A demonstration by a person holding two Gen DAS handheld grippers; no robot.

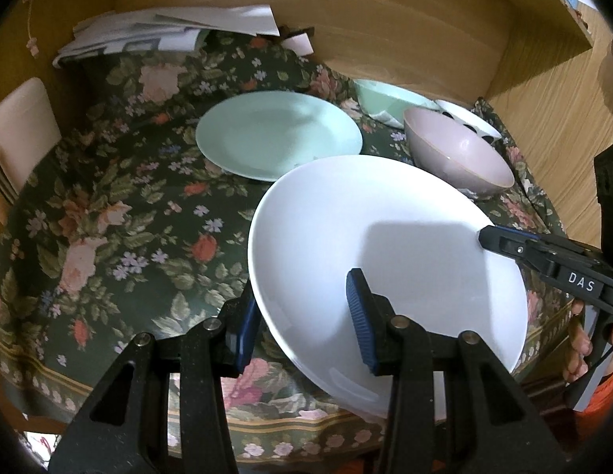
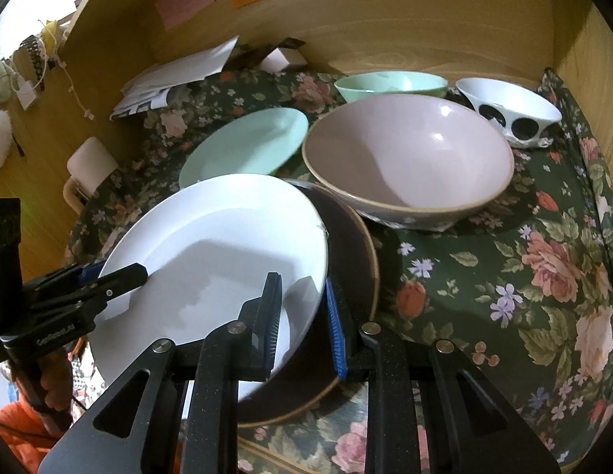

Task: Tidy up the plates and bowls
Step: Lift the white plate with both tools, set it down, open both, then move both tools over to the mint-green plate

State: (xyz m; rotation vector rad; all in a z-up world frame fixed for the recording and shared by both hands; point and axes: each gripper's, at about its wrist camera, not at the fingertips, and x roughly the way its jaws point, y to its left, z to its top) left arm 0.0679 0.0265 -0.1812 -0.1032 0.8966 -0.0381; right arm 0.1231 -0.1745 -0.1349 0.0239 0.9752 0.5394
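Both grippers hold a white plate (image 1: 385, 245) by opposite rims, tilted just above the floral tablecloth (image 1: 128, 217). My left gripper (image 1: 302, 324) is shut on its near-left rim. My right gripper (image 2: 302, 322) is shut on the rim of the white plate (image 2: 211, 260) at its right side and also shows at the right of the left wrist view (image 1: 488, 239). A dark brown plate (image 2: 354, 260) lies under the white one. Behind them are a mint plate (image 1: 279, 138), a pink bowl (image 2: 409, 158), a mint bowl (image 2: 389, 83) and a white bowl with black dots (image 2: 512, 114).
Wooden walls (image 1: 405, 31) close in the table at the back and right. A pile of papers (image 1: 168, 27) lies at the back left. A pale chair back (image 1: 22, 126) stands off the table's left edge. Bare cloth shows at front left and front right (image 2: 504, 276).
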